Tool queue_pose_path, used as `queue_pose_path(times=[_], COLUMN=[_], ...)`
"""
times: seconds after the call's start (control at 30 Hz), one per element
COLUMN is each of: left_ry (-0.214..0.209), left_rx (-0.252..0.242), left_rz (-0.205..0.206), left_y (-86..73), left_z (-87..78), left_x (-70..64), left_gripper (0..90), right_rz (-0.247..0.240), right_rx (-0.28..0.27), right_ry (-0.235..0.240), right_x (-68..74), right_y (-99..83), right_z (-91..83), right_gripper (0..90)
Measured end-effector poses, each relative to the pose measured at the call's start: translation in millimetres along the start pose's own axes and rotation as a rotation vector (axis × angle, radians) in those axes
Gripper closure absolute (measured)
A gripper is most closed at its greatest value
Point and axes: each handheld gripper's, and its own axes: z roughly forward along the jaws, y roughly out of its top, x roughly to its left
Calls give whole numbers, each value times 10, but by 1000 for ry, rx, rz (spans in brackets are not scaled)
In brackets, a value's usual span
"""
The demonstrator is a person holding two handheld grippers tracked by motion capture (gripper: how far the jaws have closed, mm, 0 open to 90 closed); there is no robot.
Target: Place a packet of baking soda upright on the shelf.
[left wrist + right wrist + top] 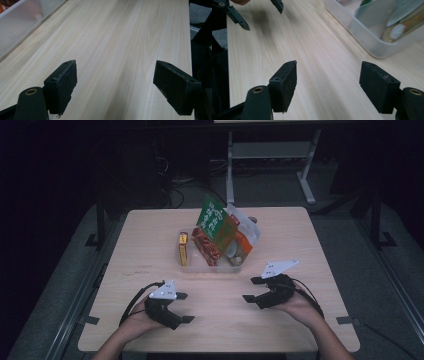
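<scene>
Both grippers, left gripper point(184, 307) and right gripper point(252, 289) (jaws spread wide), hover near the snack-filled bin point(210, 267).

light: dim, room beyond table point(150, 235) black | shadows: soft under my grippers | blur: bin point(367, 42) beside table edge soft, far gripper point(249, 15) smeared

Count: 1 desk point(150, 245), 1 clear plastic bin point(210, 266) on it, 2 hand-held grippers, left hand-held gripper point(183, 307) and right hand-held gripper point(251, 289), each with 2 jaws spread apart. In the bin: 1 yellow box point(183, 248), 1 red packet point(205, 246), 1 green packet point(212, 218). Other packets there overlap, so no exact count.
</scene>
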Motion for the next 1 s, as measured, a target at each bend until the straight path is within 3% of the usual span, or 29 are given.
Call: queue_pose_path(times=[0.2,0.33,0.6,1.0], left_ry=[-1,2,-30,-30], left_rx=[21,30,50,52], left_rz=[22,23,26,31], left_y=[-24,-38,-71,-69], left_z=[26,34,113,121], left_x=[-17,-8,-27,-29], left_gripper=[187,187,186,186], right_rz=[-1,-21,-34,-50], right_rx=[36,57,103,109], right_ry=[37,34,62,68], right_x=[97,142,225,235], right_y=[-103,-109,-150,-159], right_z=[129,179,307,335], right_gripper=[305,304,307,307])
